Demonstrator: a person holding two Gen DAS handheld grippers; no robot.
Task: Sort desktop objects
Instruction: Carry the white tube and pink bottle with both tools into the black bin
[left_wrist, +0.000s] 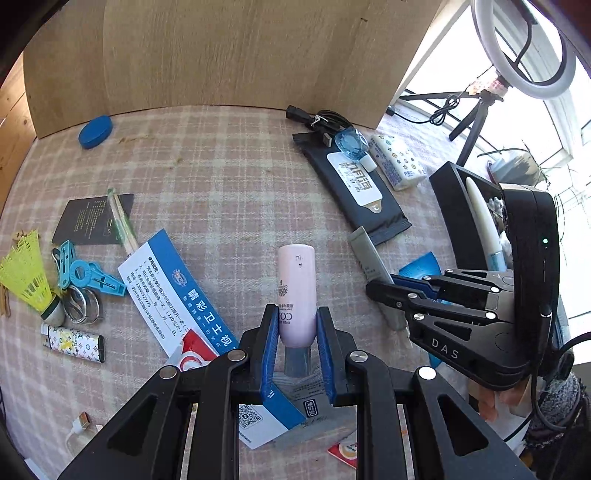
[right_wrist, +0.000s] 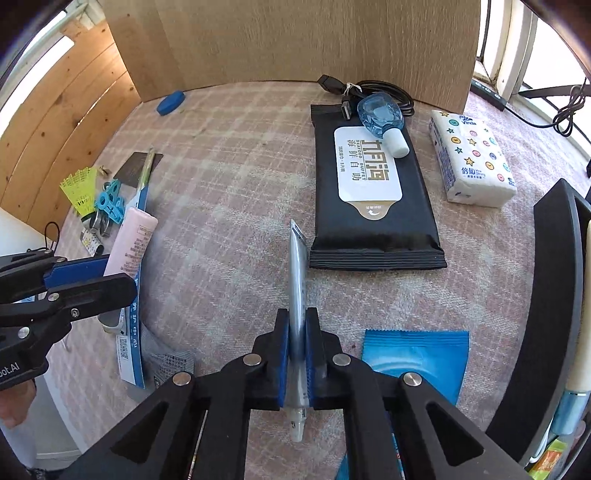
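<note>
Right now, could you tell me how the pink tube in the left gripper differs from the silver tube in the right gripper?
The pink tube is thick and rounded; the silver tube is slim and flattened. The left gripper therefore stands partly apart around the pink tube, while the right gripper is almost shut on the silver tube, which it holds edge-on. Both are squeeze tubes clamped between blue pads above the checked tablecloth.

Ahead of right gripper: bare cloth; right, black wipes pack, blue sachet, black tray wall; left, left gripper
</note>
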